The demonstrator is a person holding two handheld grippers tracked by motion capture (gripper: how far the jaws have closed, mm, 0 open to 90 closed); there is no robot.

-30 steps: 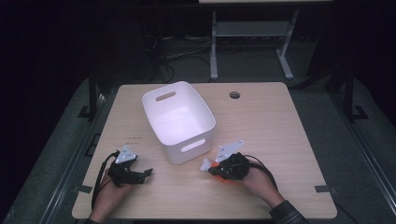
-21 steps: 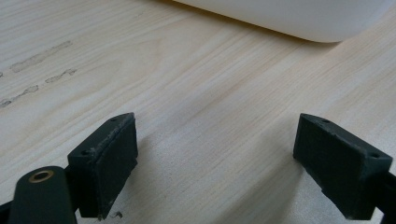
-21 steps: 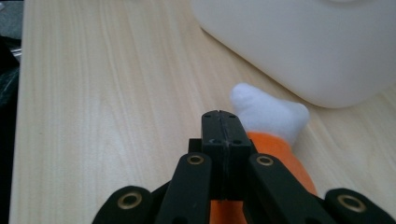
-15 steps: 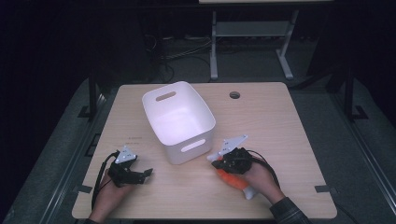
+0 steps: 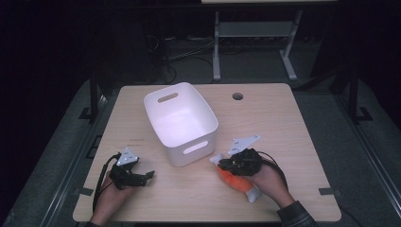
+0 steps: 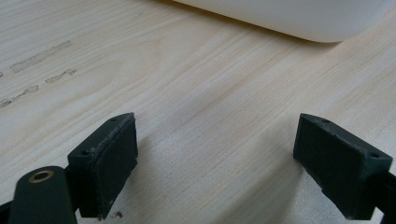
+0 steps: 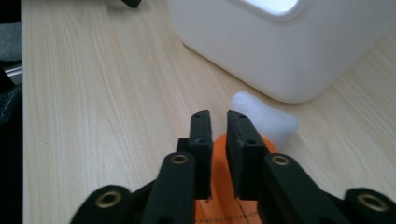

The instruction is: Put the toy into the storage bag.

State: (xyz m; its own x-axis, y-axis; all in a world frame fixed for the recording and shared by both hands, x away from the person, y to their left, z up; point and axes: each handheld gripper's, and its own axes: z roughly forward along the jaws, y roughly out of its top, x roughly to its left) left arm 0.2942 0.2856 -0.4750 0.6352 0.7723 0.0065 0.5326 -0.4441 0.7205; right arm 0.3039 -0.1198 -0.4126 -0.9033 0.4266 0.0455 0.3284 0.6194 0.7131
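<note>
An orange and white plush toy (image 5: pixel 238 183) lies on the wooden table (image 5: pixel 293 132), in front of a white plastic bin (image 5: pixel 209 115). My right gripper (image 5: pixel 222 163) sits low over the toy's front end, pointing at the bin. In the right gripper view its jaws (image 7: pixel 218 117) stand almost together, pinching the orange fabric (image 7: pixel 219 198), and the toy's white tip (image 7: pixel 270 122) pokes out ahead. My left gripper (image 5: pixel 148 176) rests on the table at front left, open, with bare wood between its jaws (image 6: pixel 217 126).
The bin (image 7: pixel 261 51) has handle slots and looks empty inside; its wall (image 6: pixel 303 18) stands close ahead of both grippers. A round cable hole (image 5: pixel 237 96) is at the table's back. Dark floor, cables and a metal stand (image 5: pixel 255 33) lie behind.
More of the toy now shows behind my right hand, stretched toward the table's front right. The right gripper has shifted slightly. The left gripper has stayed put.
</note>
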